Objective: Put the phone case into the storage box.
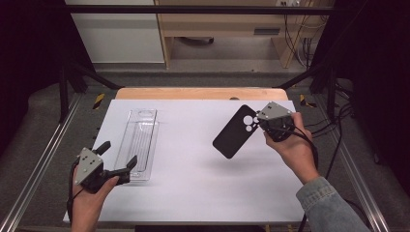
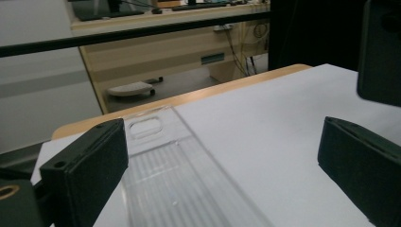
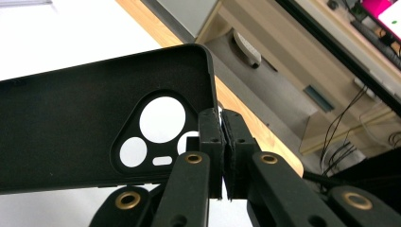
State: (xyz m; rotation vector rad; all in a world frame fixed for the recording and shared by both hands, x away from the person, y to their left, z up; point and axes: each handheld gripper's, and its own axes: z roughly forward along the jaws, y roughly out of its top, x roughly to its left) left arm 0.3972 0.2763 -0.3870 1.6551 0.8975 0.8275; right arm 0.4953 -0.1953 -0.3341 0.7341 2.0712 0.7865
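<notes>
A black phone case (image 1: 235, 131) with round camera cut-outs hangs above the white table, tilted, held by its camera end. My right gripper (image 1: 263, 122) is shut on the case's edge; in the right gripper view the jaws pinch the rim of the case (image 3: 94, 118) beside the cut-outs. A clear plastic tray (image 1: 139, 142) lies flat on the table's left part. My left gripper (image 1: 118, 159) stands open at the tray's near end, one finger (image 2: 85, 170) on each side of the tray (image 2: 179, 179). The case's corner (image 2: 380, 52) shows at the upper right of the left gripper view.
The white sheet (image 1: 193, 188) covers the table; a wooden edge (image 1: 193, 93) runs along the far side. Metal rails (image 1: 43, 159) flank the table, and cables (image 1: 338, 130) hang at the right. A wooden desk (image 1: 227, 29) stands beyond.
</notes>
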